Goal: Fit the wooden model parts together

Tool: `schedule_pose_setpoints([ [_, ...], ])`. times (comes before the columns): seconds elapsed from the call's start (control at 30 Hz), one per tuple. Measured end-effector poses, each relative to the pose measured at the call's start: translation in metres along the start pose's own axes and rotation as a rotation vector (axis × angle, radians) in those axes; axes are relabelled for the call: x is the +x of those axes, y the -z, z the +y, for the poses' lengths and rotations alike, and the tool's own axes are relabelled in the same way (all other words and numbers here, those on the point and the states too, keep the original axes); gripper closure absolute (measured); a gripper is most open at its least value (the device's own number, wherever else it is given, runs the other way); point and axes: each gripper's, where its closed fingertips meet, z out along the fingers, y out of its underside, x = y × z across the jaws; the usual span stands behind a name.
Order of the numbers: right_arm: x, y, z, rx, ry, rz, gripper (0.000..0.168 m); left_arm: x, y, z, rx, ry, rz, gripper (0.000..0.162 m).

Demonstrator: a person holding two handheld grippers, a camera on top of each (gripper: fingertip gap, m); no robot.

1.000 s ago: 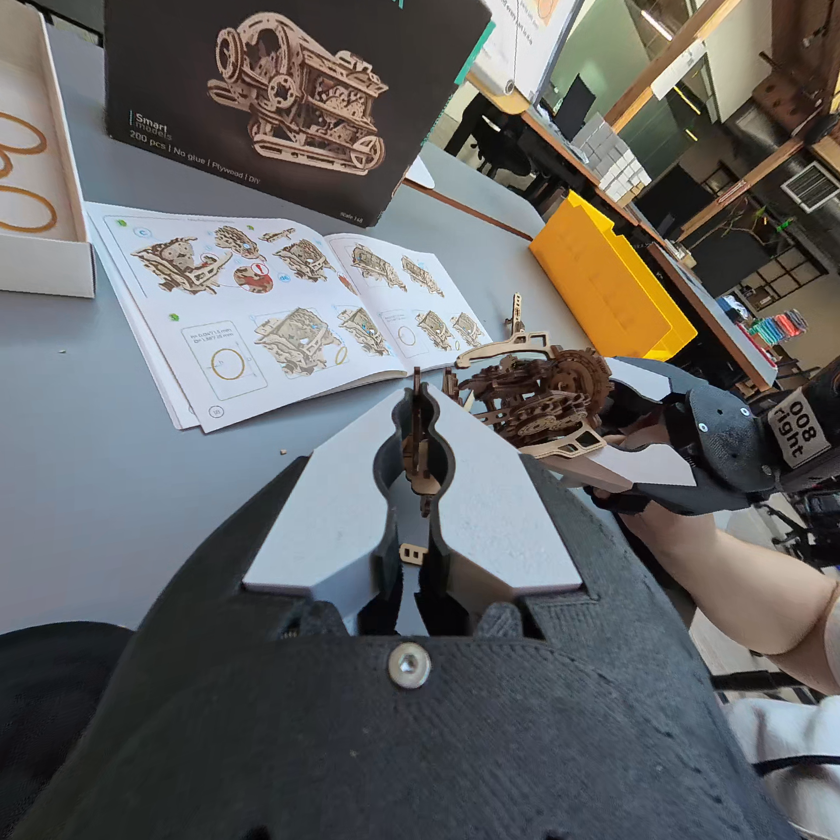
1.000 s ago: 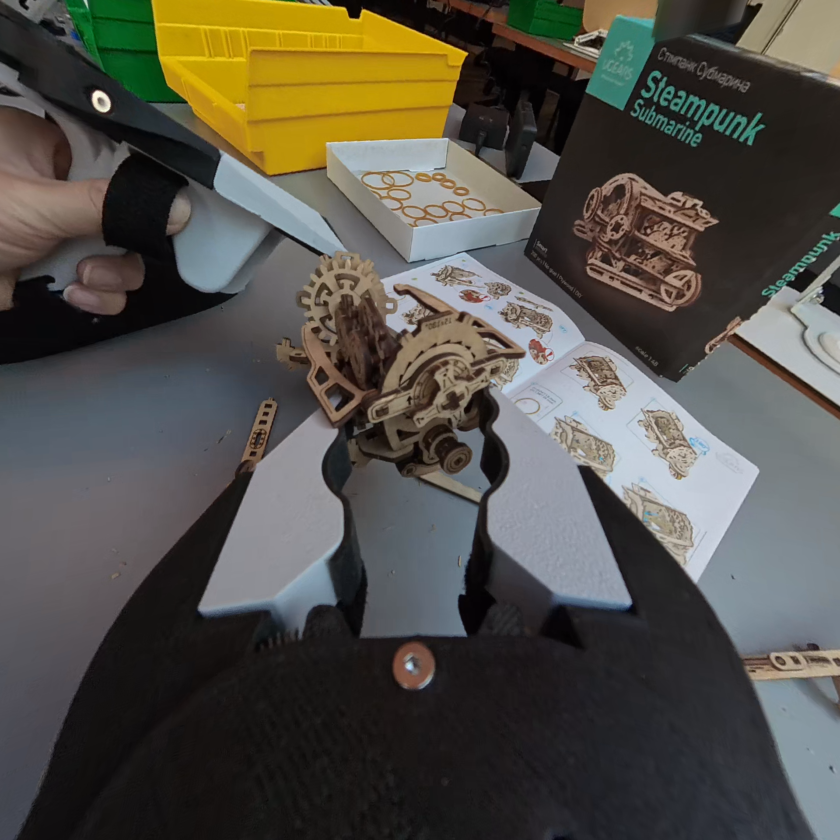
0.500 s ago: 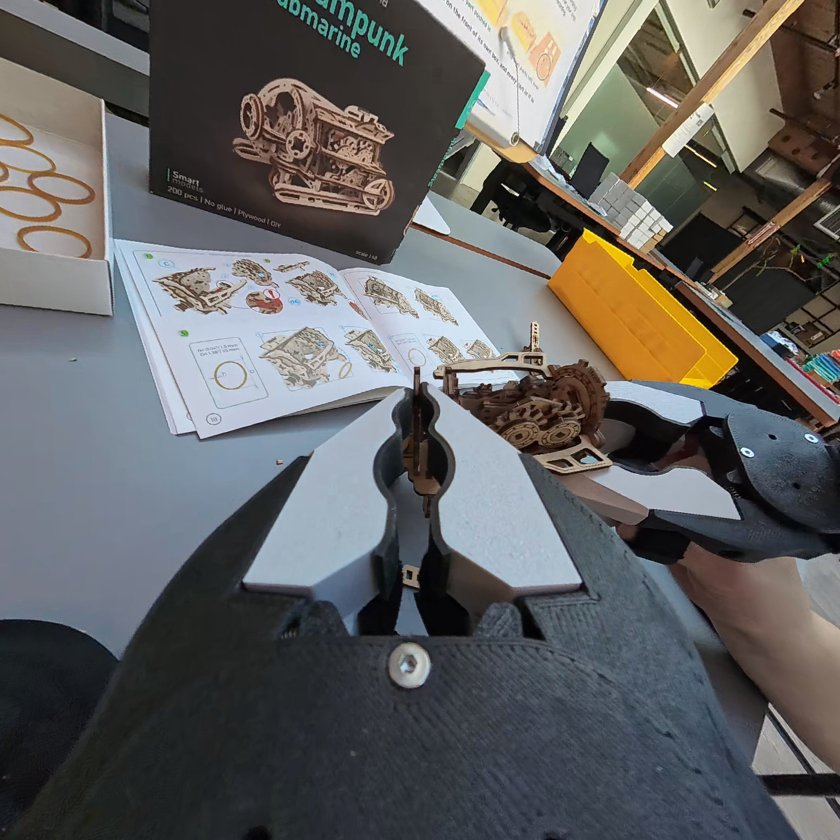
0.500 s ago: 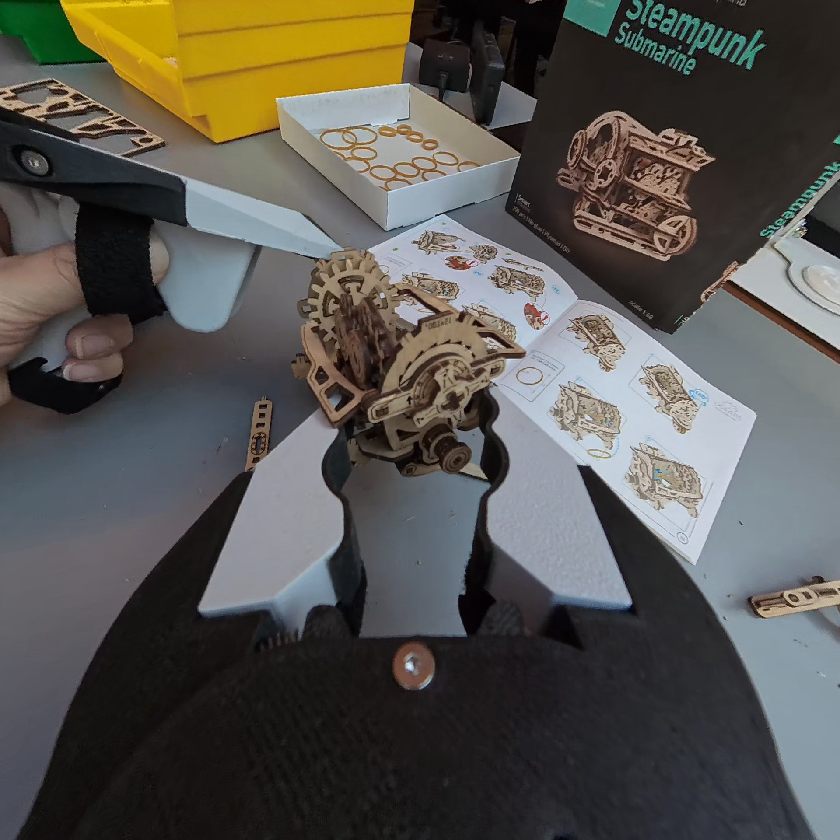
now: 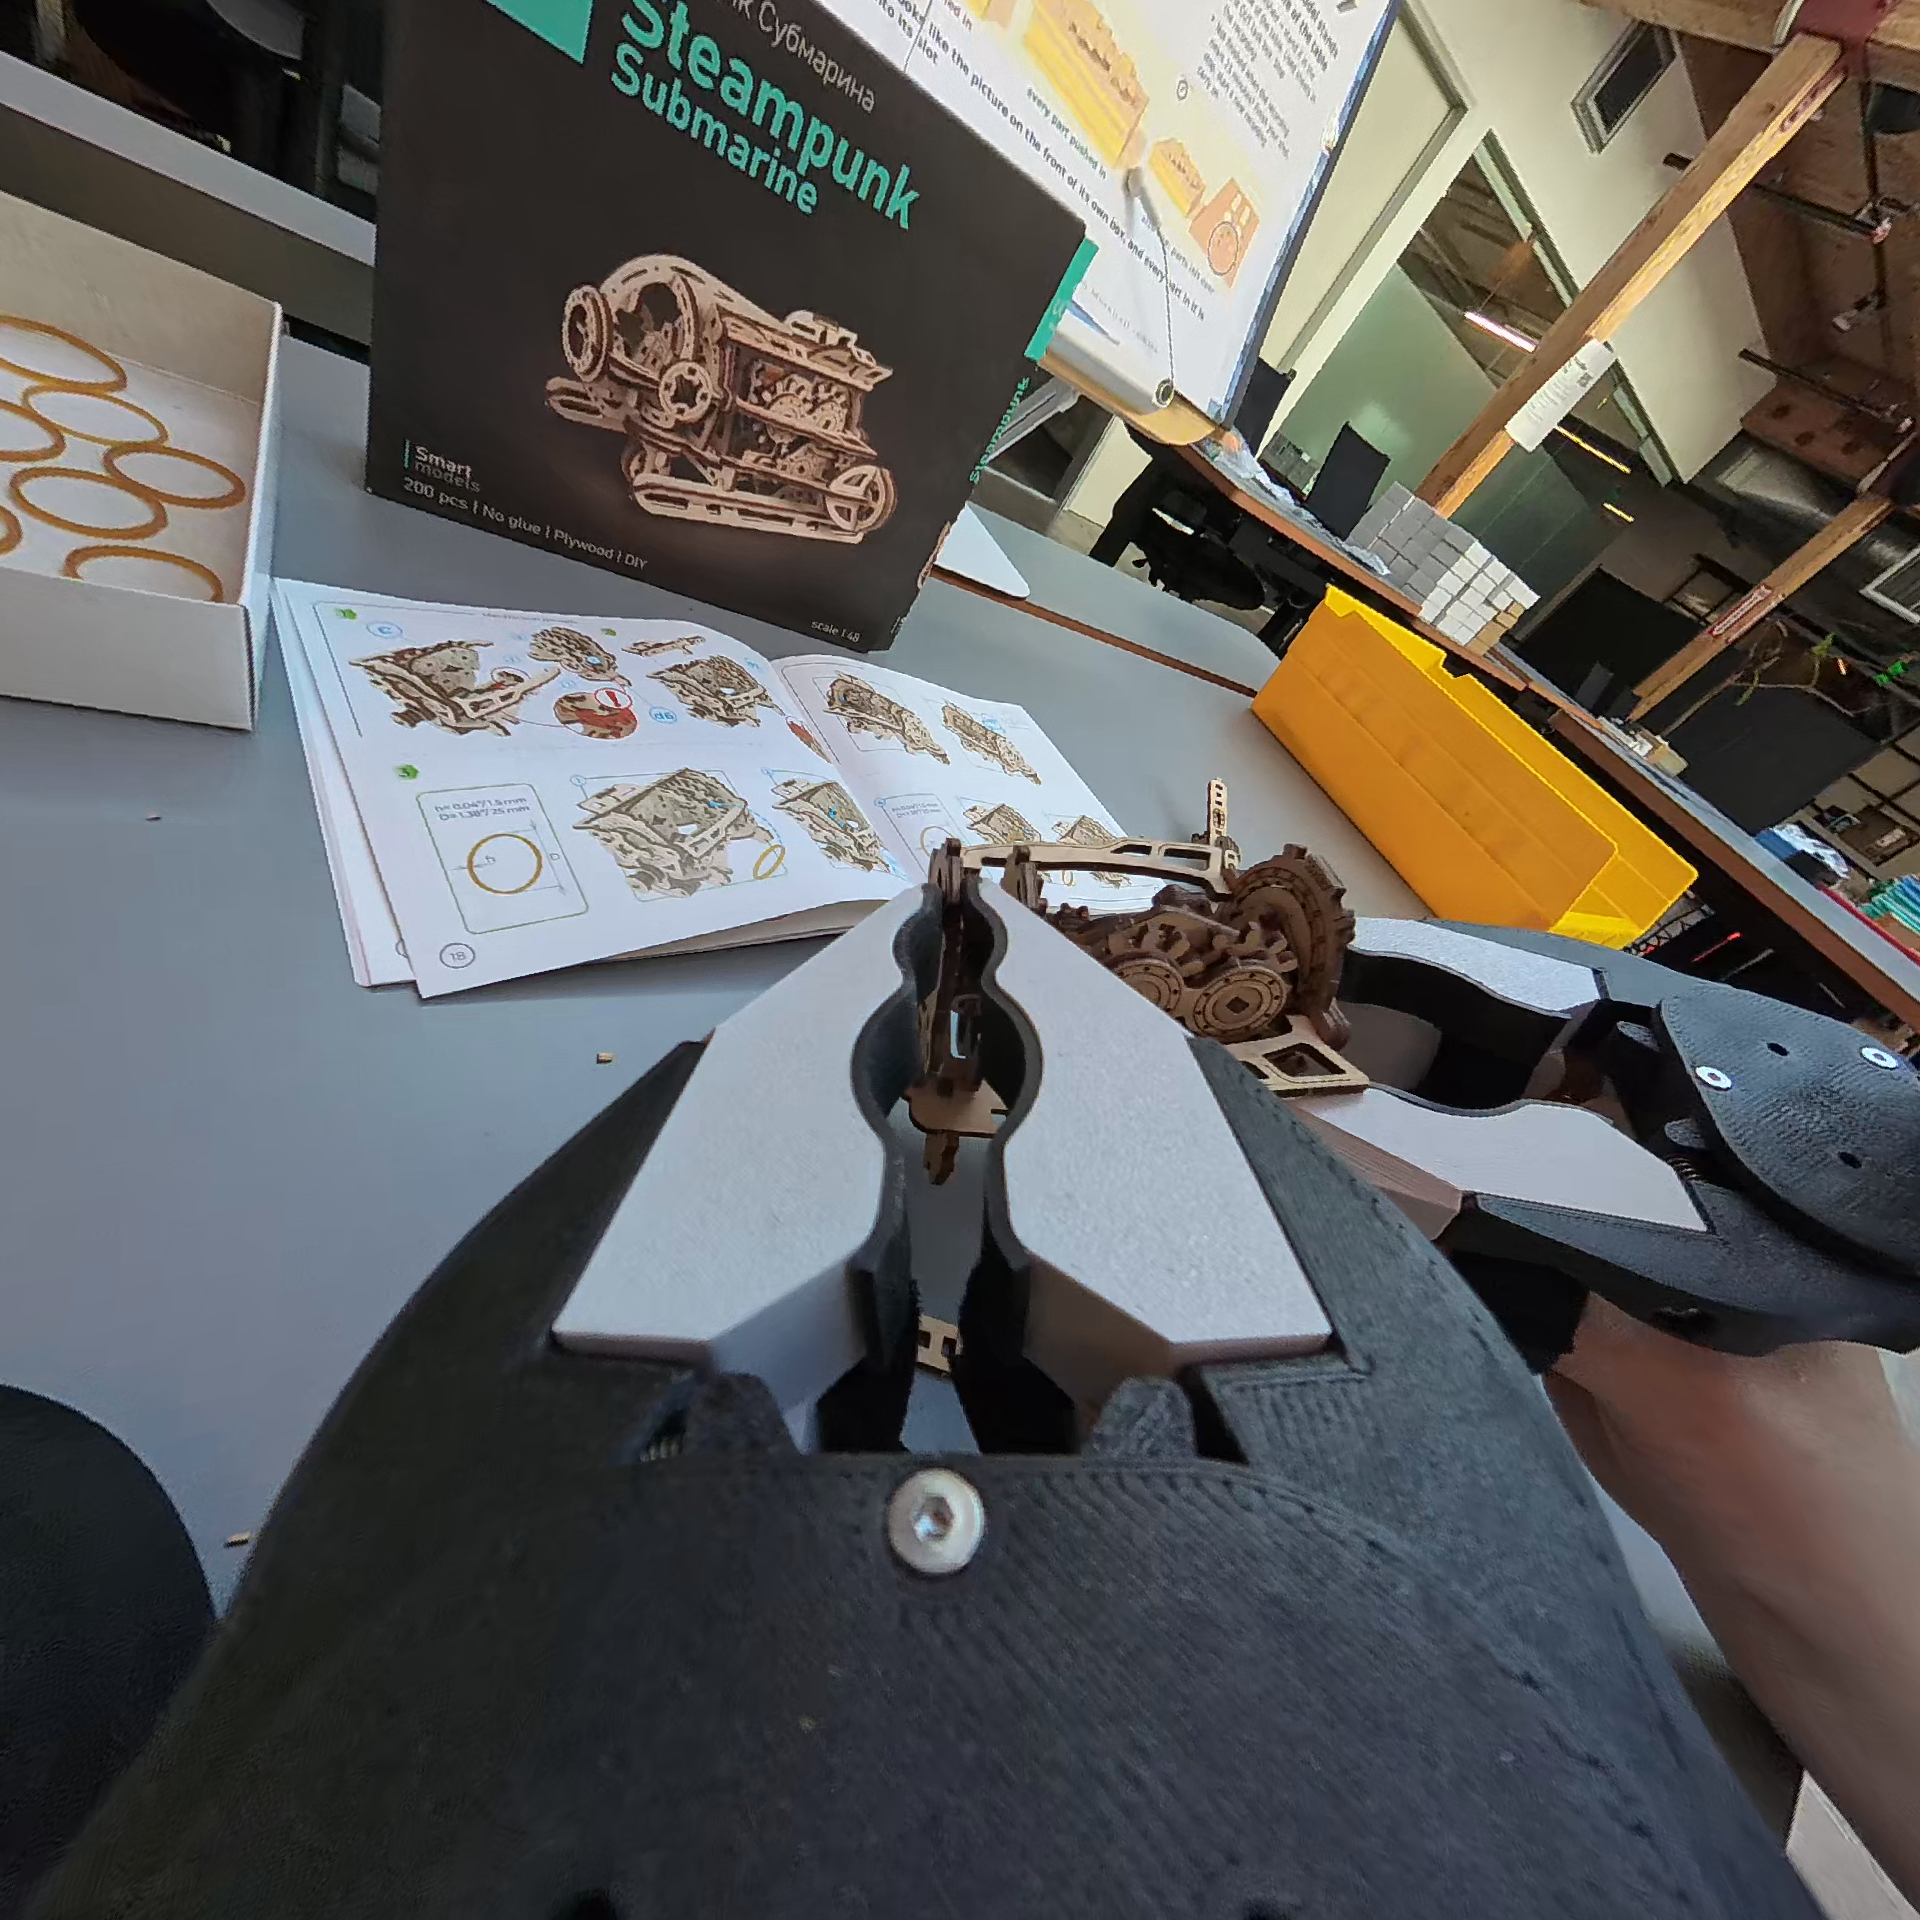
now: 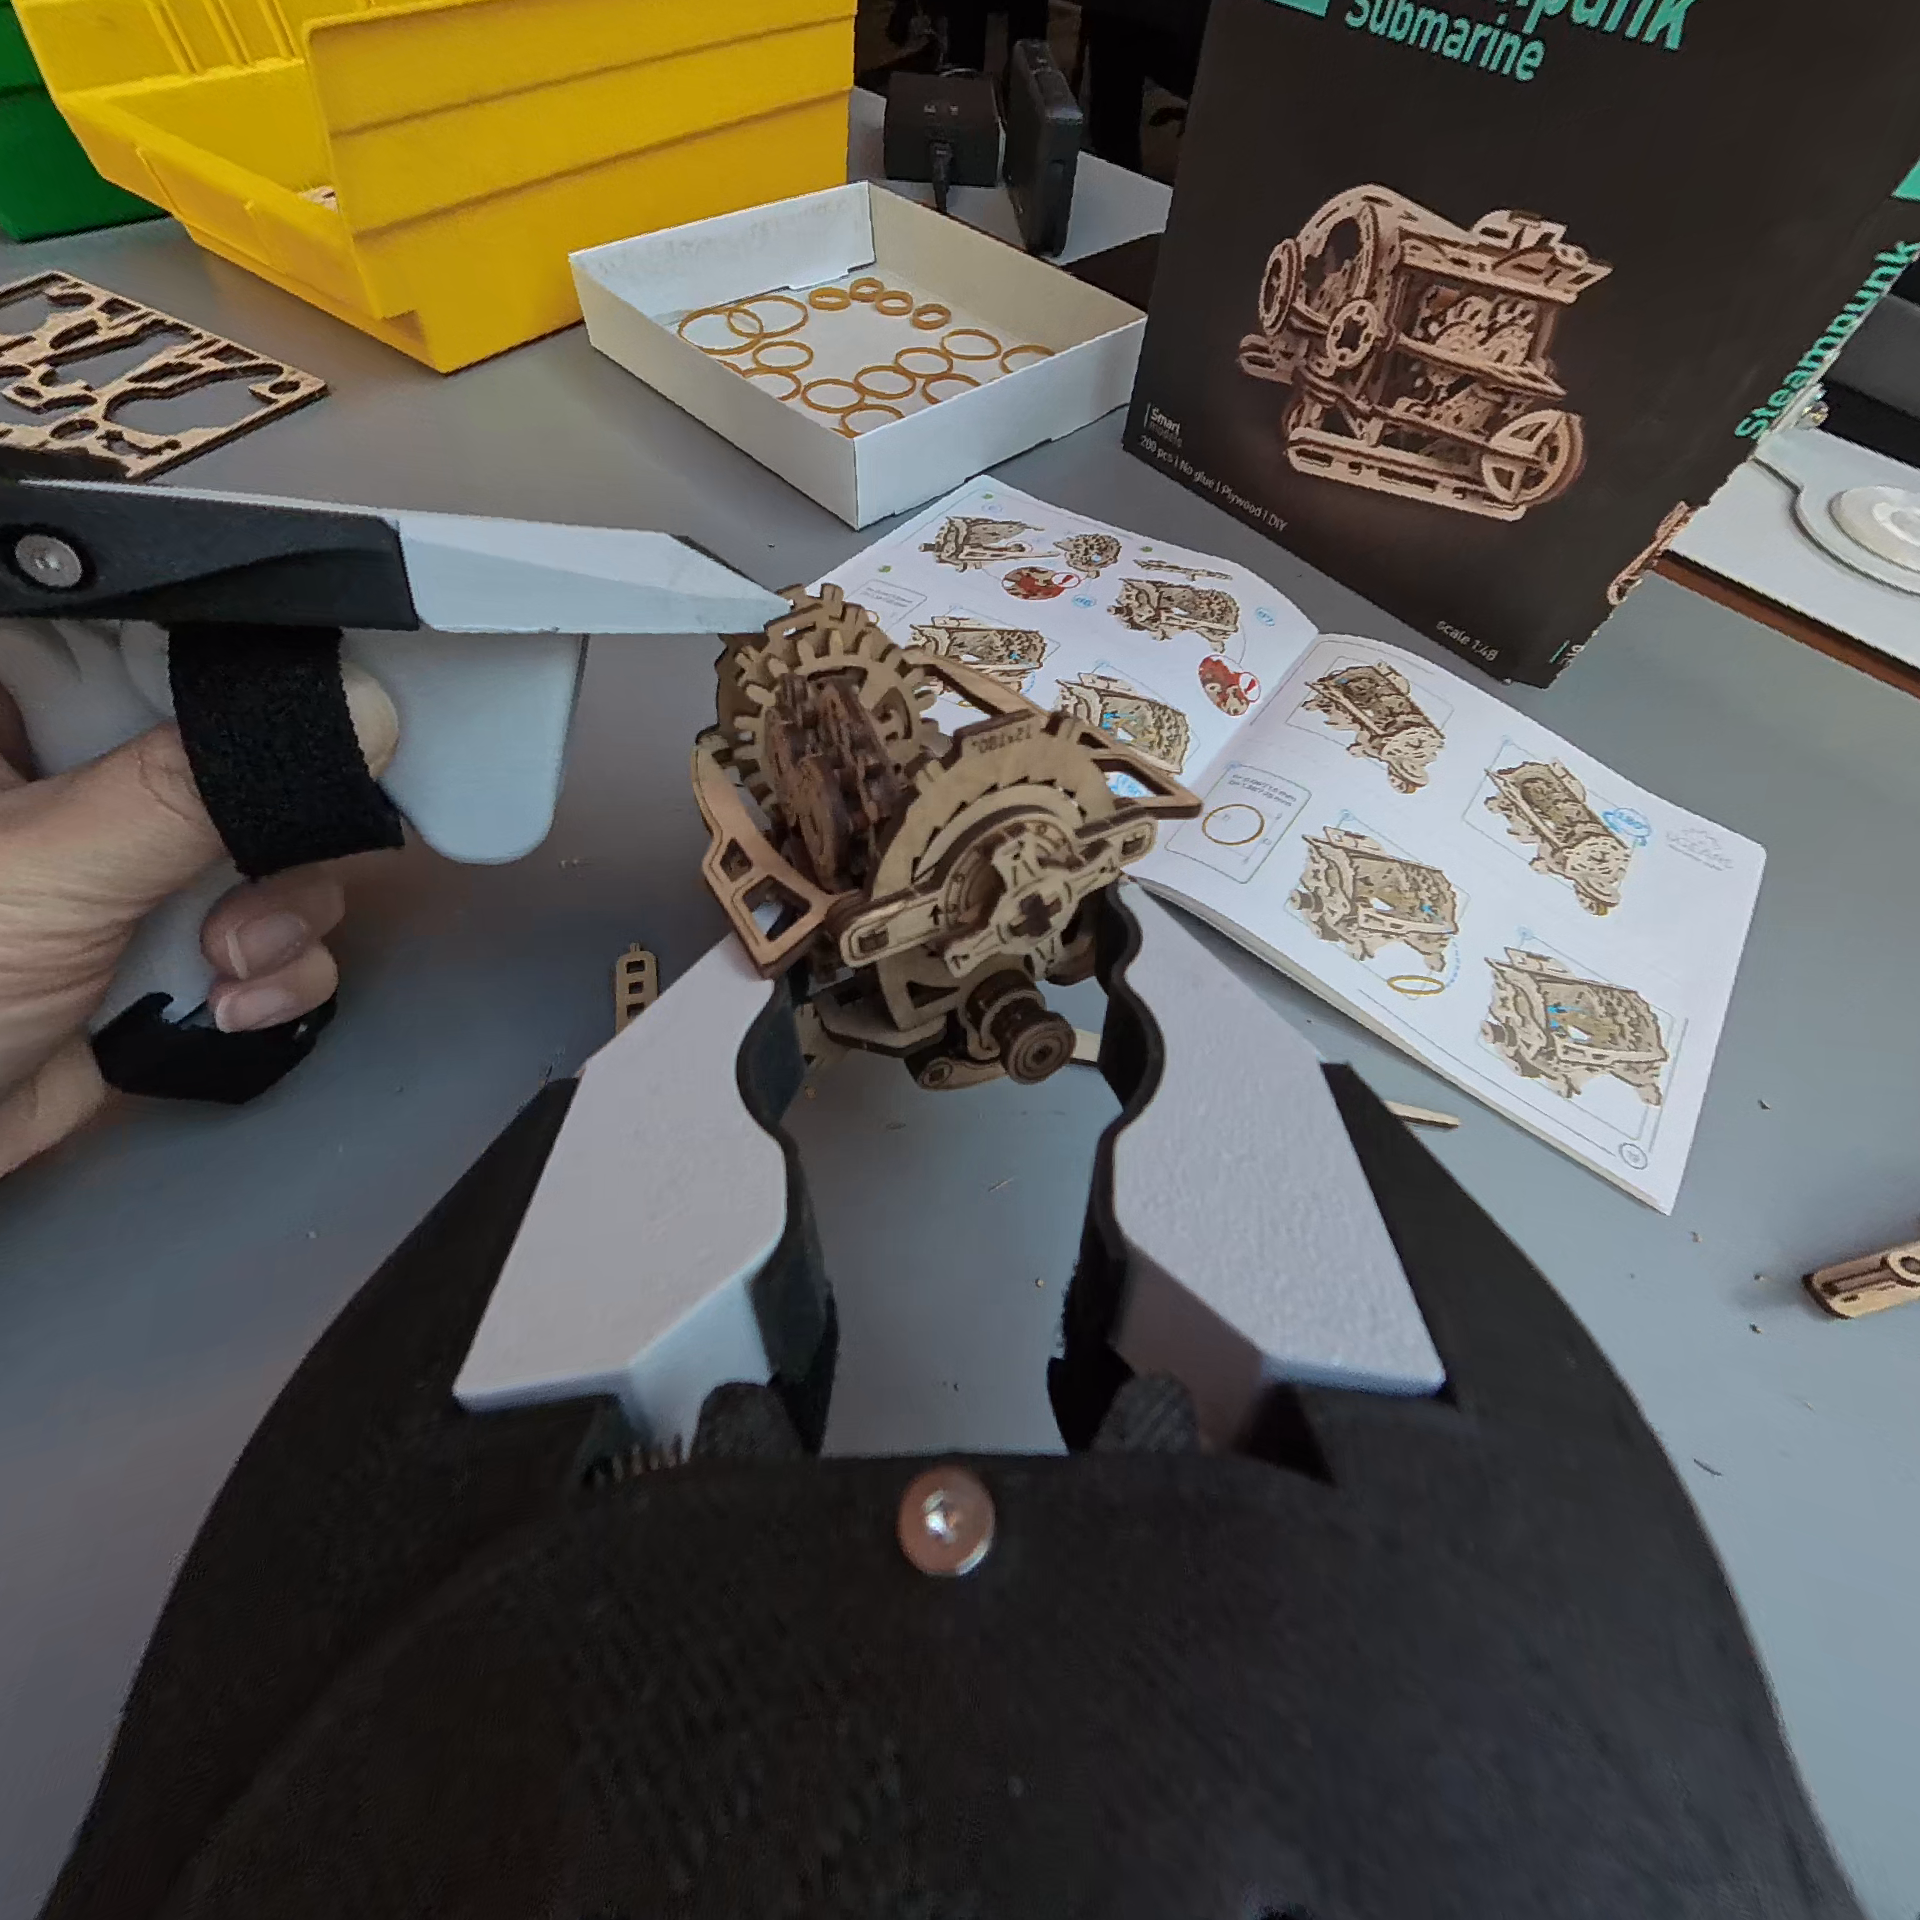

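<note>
A small flat wooden part [image 5: 951, 1049] is held edge-on in the left gripper [image 5: 954, 914], whose fingers are drawn almost together around it, the part standing upright in the narrow gap and its lower end hanging in the rounded hollow between the pads. A partly built wooden gear assembly [image 6: 914, 831] is clamped in the right gripper [image 6: 940, 935], the fingers being set at a medium width and pressed against its lower body, so that the toothed wheels and the round dial face stand up above the fingertips, clear of the grey table [image 6: 364, 1195]. In the right wrist view the tip of the left gripper [image 6: 774, 611] is seen just at the topmost gear wheel of the assembly; whether it touches cannot be told. In the left wrist view the assembly [image 5: 1205, 945] lies just beyond and to the right of the held part. An open instruction booklet [image 6: 1382, 831] is spread flat on the table behind the assembly, and a dark model box [image 6: 1455, 312] stands upright beyond it towards the far edge. A white tray [image 6: 935, 457] of tan rubber rings [image 6: 831, 353] is placed beside the box, with yellow bins [image 6: 468, 156] behind it. A punched plywood sheet [image 6: 135, 374] lies near the left edge, and a loose wooden piece [image 6: 1865, 1278] near the right edge.
</note>
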Motion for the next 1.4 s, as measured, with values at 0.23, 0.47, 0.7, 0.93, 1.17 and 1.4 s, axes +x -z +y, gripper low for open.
schedule_pose_setpoints([
  [0.23, 0.001, -0.001, -0.001, -0.001, 0.133, 0.077, 0.113, -0.001, 0.002, 0.000, 0.013, 0.021, 0.000, 0.161],
  [0.47, -0.002, -0.002, 0.000, 0.001, 0.090, 0.070, 0.113, -0.003, 0.003, 0.000, 0.031, 0.032, -0.010, 0.161],
  [0.7, -0.007, -0.002, 0.000, 0.012, 0.117, 0.114, 0.113, -0.004, 0.004, -0.001, 0.047, 0.064, -0.009, 0.161],
  [0.93, -0.008, -0.002, 0.002, 0.014, 0.101, 0.135, 0.113, -0.004, 0.006, 0.000, 0.057, 0.065, -0.017, 0.160],
  [1.17, -0.011, -0.005, 0.010, -0.032, 0.137, 0.163, 0.113, 0.000, 0.005, 0.005, 0.038, 0.068, -0.014, 0.158],
  [1.4, -0.010, -0.002, 0.003, 0.032, 0.061, 0.121, 0.113, -0.002, 0.008, 0.001, 0.050, 0.127, 0.036, 0.160],
])
